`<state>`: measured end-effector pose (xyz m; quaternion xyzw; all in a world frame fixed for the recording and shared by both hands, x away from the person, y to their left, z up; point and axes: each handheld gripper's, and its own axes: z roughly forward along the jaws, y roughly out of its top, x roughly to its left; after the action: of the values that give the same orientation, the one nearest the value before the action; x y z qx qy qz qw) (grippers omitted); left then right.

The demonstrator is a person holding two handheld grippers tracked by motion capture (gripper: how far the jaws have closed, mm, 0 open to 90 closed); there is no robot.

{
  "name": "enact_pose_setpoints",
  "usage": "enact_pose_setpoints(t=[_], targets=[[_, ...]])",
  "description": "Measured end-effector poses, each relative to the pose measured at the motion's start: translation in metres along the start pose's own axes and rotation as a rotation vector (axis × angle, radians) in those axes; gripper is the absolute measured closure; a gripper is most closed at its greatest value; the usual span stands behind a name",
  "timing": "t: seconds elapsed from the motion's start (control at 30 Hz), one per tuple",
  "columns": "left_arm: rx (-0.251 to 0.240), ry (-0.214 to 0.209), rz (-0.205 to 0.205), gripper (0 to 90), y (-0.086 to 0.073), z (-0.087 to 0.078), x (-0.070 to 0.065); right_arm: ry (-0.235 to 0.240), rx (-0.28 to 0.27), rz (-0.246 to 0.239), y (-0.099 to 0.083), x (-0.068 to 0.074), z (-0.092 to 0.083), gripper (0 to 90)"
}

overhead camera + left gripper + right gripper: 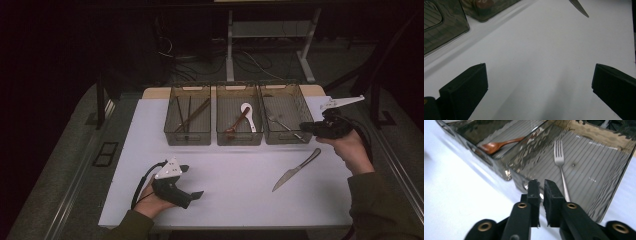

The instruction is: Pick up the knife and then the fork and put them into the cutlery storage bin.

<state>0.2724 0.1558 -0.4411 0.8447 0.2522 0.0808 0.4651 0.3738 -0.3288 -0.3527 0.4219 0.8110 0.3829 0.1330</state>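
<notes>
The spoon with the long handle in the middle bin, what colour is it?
Reddish-brown, like wood: the spoon shows best in the right gripper view, lying in the middle bin.

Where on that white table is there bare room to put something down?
Bare patches: the table between the left gripper and the knife, and the strip left of the chopstick bin. The back row is crowded with three bins; the right gripper hangs by the fork bin.

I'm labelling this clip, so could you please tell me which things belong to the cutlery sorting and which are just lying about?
In the job:
- silver metal fork in the right-hand smoky clear plastic bin
- right gripper, jaws nearly shut, empty
- silver table knife on the white table

Lying about:
- wooden spoon
- white spoon
- dark chopsticks
- left gripper, open
</notes>
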Motion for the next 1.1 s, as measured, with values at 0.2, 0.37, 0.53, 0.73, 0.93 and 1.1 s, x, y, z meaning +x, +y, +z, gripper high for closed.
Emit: enact_pose_setpoints(t=[0.2, 0.37, 0.53, 0.73, 0.93, 1.1], targets=[[0.0, 0.001, -0.001, 0.0, 0.0, 0.0, 0.0, -0.003, 0.024, 0.005, -0.019, 0.0, -0.002, 89.3], [0.004, 0.0, 0.003, 0.0, 0.0, 0.0, 0.0, 0.003, 0.072, 0.004, -0.033, -0.003, 0.005, 89.4], [0.004, 0.0, 0.002, 0.0, 0.0, 0.0, 0.0, -0.015, 0.128, 0.013, -0.044, -0.007, 0.015, 89.4], [0.01, -0.001, 0.005, 0.0, 0.0, 0.001, 0.0, -0.057, 0.188, 0.021, -0.057, -0.016, 0.027, 89.4], [0.013, -0.003, 0.006, 0.0, -0.001, 0.001, 0.0, -0.08, 0.23, 0.03, -0.066, -0.024, 0.038, 89.4], [0.012, -0.004, 0.005, 0.0, -0.001, 0.002, 0.0, -0.087, 0.246, 0.037, -0.069, -0.027, 0.041, 89.4]])
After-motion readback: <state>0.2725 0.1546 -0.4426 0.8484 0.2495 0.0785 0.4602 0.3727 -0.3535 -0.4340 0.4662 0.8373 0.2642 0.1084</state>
